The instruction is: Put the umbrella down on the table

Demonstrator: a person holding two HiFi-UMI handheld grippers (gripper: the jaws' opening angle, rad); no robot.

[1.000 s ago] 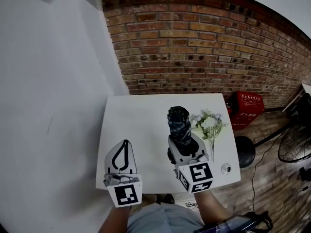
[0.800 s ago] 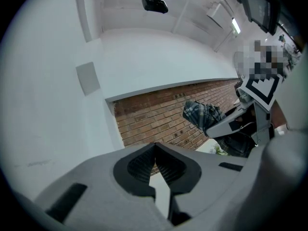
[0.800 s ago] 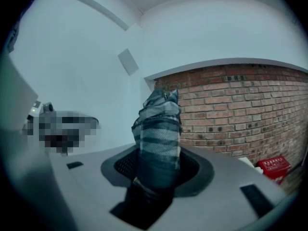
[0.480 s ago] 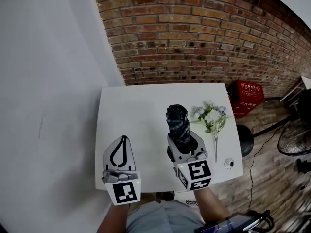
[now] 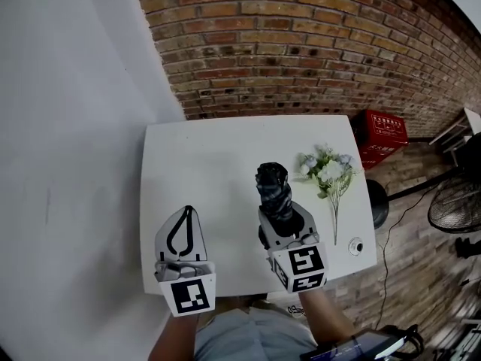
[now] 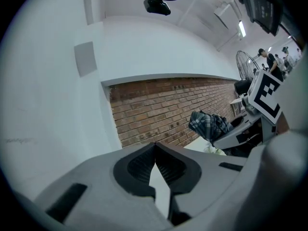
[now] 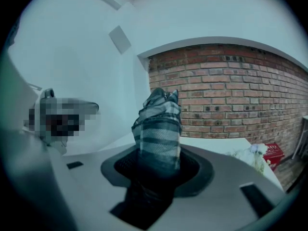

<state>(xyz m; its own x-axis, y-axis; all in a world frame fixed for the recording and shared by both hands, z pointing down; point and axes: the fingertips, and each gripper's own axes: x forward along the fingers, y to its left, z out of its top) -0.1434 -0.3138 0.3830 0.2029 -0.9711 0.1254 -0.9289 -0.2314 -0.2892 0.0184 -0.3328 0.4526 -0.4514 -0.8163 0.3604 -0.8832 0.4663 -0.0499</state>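
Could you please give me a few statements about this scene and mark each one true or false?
1. The right gripper is shut on the folded umbrella. True.
2. The flowers lie on the table. True.
3. The left gripper grips the flowers. False: its jaws are together with nothing between them.
4. The red crate stands on the table. False: it stands on the floor beside the table.
5. The wall behind the table is green tile. False: it is red brick.
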